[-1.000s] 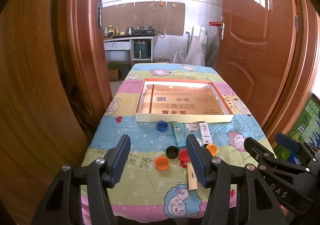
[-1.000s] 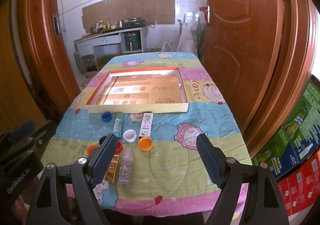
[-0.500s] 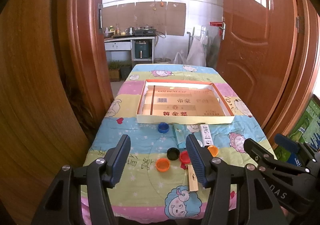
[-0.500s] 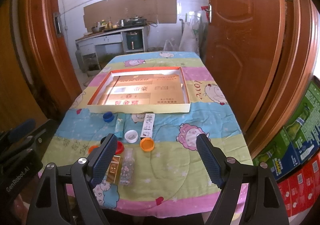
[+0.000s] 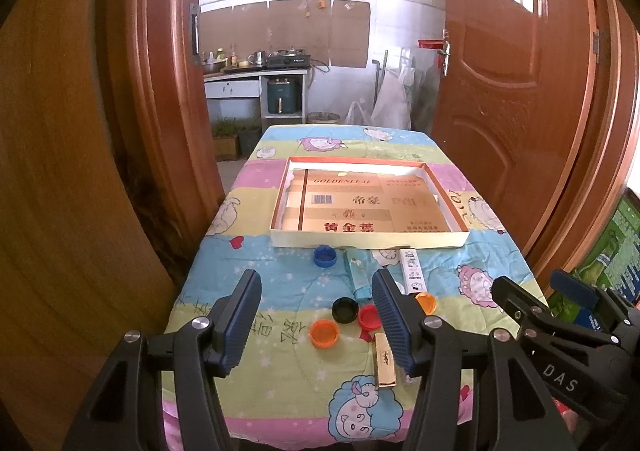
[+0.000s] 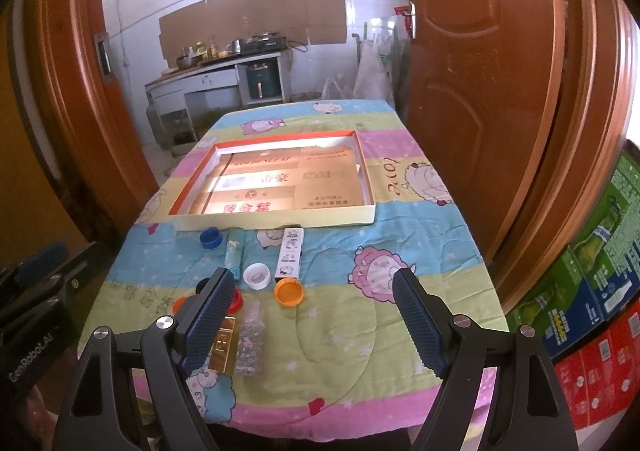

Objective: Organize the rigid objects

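Both of my tools are spread wide and hold nothing: the left tool (image 5: pixel 316 315) and the right tool (image 6: pixel 314 315) hang above the near end of the bench (image 6: pixel 420 275), which wears a striped cartoon quilt.

Scattered on the quilt below them are the things I am to sort. A blue cap (image 6: pixel 211 238) lies nearest the box, with a teal tube-box (image 6: pixel 234 254) just beside it and a white printed box (image 6: pixel 291 257) further right. Closer to me sit a white cap (image 6: pixel 256 275), an orange cap (image 6: pixel 289 292), a red cap (image 5: pixel 369 317), a black cap (image 5: pixel 345 309) and a second orange cap (image 5: pixel 324 333). A gold bar-like box (image 6: pixel 223 345) and a clear packet of small bits (image 6: pixel 250 339) lie side by side at the near edge, partly behind my right tool's left finger.

Beyond them rests a shallow cardboard tray (image 6: pixel 280 219) with an orange inner rim, holding none of these things. Wooden doors stand on both sides, and stacked cartons (image 6: pixel 592 291) are on the right.
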